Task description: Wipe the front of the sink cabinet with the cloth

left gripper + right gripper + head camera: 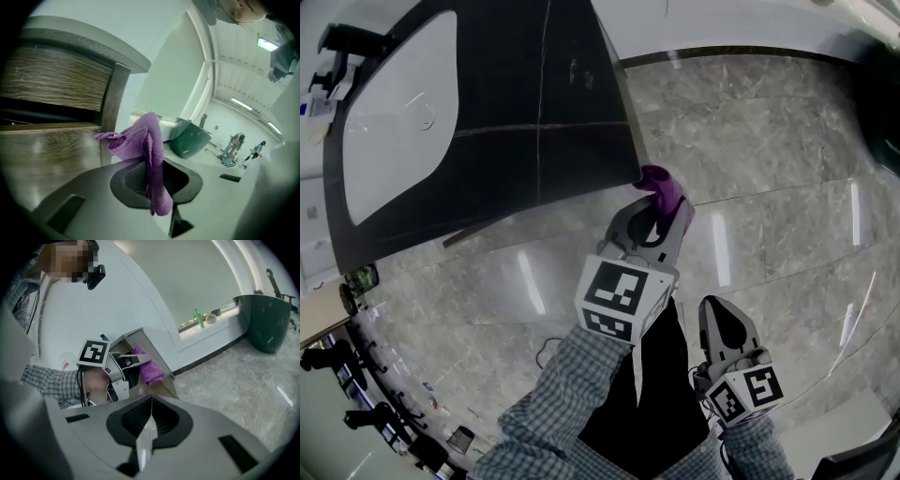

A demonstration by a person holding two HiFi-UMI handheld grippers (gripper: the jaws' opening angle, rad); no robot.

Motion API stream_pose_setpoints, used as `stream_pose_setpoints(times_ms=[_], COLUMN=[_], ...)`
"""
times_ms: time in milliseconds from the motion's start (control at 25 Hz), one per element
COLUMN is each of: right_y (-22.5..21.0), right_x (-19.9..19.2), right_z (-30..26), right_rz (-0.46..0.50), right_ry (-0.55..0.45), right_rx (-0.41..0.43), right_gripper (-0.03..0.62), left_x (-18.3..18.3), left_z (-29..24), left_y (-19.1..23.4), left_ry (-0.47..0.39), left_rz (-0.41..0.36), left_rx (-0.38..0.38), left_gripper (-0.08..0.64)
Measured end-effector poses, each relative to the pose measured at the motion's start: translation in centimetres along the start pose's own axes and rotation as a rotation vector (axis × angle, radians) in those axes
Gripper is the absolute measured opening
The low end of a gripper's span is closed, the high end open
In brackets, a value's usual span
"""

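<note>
the left gripper (652,208) is clamped on a purple cloth (146,145), a soft knit rag bunched above the jaws with one fold hanging down between them. the cloth sits at the lower corner of the cabinet (56,84), whose front shows horizontal wood grain split by a dark seam; i cannot tell if they touch. from above, the dark top holds a smooth white oval sink (398,112). the right gripper (150,404) hangs over the glossy veined stone floor (769,169), jaws pressed together on nothing.
</note>
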State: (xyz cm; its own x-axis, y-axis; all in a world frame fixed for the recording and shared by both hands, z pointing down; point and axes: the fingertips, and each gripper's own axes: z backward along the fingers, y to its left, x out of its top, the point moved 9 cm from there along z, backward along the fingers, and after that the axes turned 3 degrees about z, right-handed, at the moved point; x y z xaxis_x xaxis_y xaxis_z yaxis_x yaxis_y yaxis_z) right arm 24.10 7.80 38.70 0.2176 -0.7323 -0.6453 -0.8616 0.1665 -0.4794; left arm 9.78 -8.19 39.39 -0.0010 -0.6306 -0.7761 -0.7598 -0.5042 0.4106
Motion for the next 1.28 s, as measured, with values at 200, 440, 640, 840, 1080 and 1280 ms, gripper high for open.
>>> stream_pose_setpoints(times_ms=[200,440,640,840,1080,1280], right_y=[-0.1,-0.3,-0.1,0.5,2.0,3.3], right_x=[0.0,-0.1,-0.2,-0.1,0.1,0.1], right_z=[-0.1,-0.6,-1.1,-2.0,-3.5,-4.6], right_rz=[-0.005,0.004,0.015,0.032,0.056,0.081], right_ry=[0.014,0.012,0.026,0.04,0.048,0.064], right_rx=[-0.004,-0.014,-0.013,0.0,0.024,0.054], right_gripper=[0.018,0.018,0.018,0.018,0.018,0.018], left_x=[-0.8,-1.5,-2.4,-3.2,-3.7,-4.3], left_z=[-0.9,-1.4,-1.0,0.1,1.5,3.6], left_y=[-0.6,2.4,4.5,6.8,8.7,10.9], left_ry=[0.032,0.024,0.027,0.007,-0.001,-0.014], left_rz=[-0.057,-0.031,-0.041,-0.006,0.011,0.057], left_rx=[-0.041,0.043,0.094,0.154,0.194,0.25], left_gripper=[0.054,0.054,0.054,0.054,0.054,0.054])
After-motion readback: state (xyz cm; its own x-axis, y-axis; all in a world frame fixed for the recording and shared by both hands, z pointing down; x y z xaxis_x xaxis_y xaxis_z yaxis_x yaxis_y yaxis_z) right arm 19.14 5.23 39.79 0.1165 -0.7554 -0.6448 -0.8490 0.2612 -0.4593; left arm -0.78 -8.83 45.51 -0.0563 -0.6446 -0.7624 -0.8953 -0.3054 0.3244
